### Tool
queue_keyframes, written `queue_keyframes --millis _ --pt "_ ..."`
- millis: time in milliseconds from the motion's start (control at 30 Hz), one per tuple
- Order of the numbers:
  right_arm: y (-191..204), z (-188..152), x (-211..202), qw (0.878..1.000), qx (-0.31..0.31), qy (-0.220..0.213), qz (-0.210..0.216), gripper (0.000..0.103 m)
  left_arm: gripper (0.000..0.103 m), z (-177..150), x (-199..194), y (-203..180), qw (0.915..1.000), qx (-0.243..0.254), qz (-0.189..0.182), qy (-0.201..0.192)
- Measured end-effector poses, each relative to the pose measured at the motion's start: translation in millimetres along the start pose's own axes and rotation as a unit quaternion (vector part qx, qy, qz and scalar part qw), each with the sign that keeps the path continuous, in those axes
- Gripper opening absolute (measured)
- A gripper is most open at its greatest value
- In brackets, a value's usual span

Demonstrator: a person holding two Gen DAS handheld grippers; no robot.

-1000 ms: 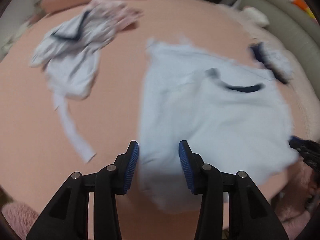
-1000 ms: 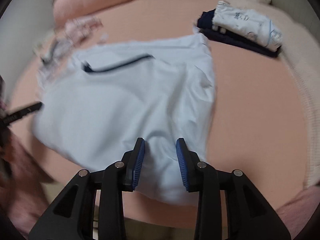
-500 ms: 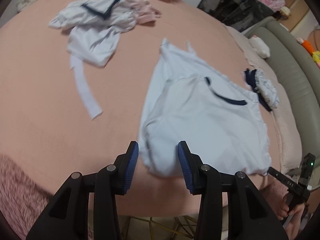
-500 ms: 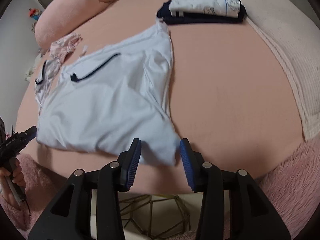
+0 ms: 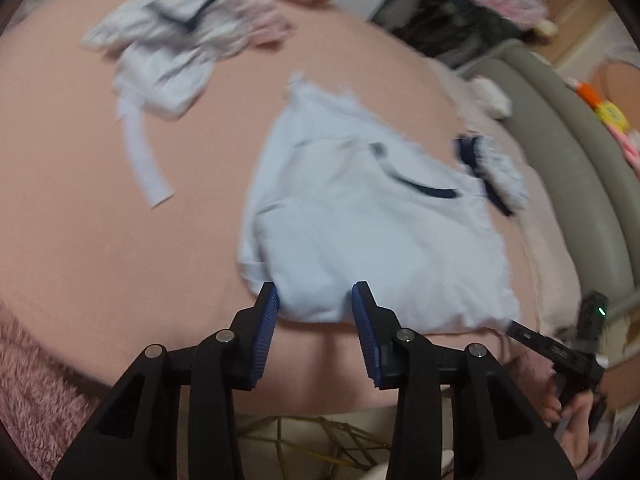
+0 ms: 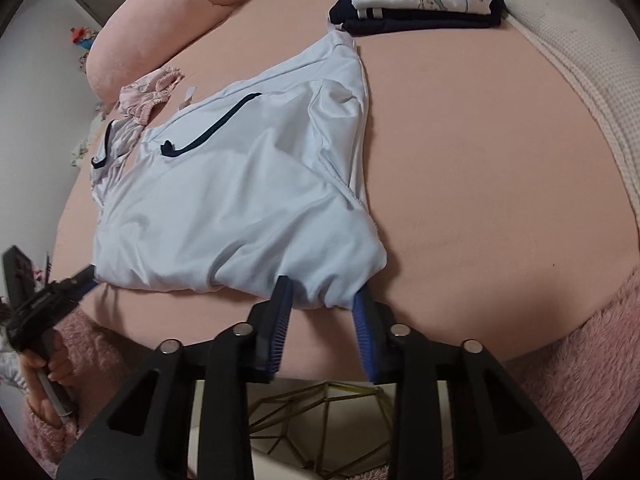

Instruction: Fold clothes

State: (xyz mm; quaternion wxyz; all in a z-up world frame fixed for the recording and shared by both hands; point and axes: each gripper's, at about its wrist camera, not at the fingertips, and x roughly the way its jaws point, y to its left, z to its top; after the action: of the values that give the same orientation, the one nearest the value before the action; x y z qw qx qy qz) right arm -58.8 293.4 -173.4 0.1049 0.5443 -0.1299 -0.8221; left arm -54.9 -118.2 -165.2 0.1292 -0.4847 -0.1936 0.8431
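Light blue shirt (image 6: 240, 200) spread on pink bed (image 6: 480, 160); right gripper (image 6: 322, 300) and left gripper (image 5: 314, 300) each straddle its near hem, jaws just closing, grip not clear

The left wrist view is smeared by motion: the pale blue shirt (image 5: 360, 216) has soft, doubled edges, and the crumpled clothes (image 5: 180, 40) beyond it on the bed (image 5: 80, 200) cannot be told apart. Whether the left claw (image 5: 316, 300) pinches the shirt's near hem is unclear (likewise the right claw (image 6: 322, 300), whose tips the hem partly covers). Both handles run off the bottom edge.
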Motion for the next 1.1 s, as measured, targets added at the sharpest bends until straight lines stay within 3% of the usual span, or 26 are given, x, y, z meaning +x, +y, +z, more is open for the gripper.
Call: queue_keyframes --millis 133,333,400,533,633,667,733,800,1100 --pt "9 0 -2 1.000 -0.025 -0.010 -0.017 0.031 0.043 1 12 -11 0.9994 0.029 0.015 0.015" --pt "17 1 -12 0.998 -0.042 -0.044 -0.032 0.033 0.045 23 -1 -12 0.9984 0.043 0.014 -0.034" --pt "13 2 -11 0.998 -0.034 -0.041 -0.026 0.034 0.048 30 8 -10 0.9986 0.051 -0.011 -0.006" --pt "17 1 -4 0.999 -0.039 -0.021 -0.029 0.036 0.048 34 29 -8 0.9962 0.069 0.052 0.005" --pt "22 0 -4 0.996 -0.054 -0.027 -0.060 0.034 0.048 31 34 -2 0.9973 0.056 0.040 0.024" --pt "22 -1 -3 0.995 -0.057 -0.024 -0.074 0.026 0.048 27 34 -2 0.9971 0.059 0.037 0.031" --pt "20 0 -1 0.995 -0.063 -0.016 -0.075 0.017 0.040 19 35 -1 0.9965 0.063 0.030 0.045" --pt "25 0 -4 0.993 -0.087 -0.014 -0.083 0.010 0.023 15 30 -3 0.9956 0.073 0.043 0.040" --pt "45 -4 -14 0.968 -0.162 -0.039 -0.185 0.007 0.021 24 21 0 0.9963 0.067 0.051 0.015"
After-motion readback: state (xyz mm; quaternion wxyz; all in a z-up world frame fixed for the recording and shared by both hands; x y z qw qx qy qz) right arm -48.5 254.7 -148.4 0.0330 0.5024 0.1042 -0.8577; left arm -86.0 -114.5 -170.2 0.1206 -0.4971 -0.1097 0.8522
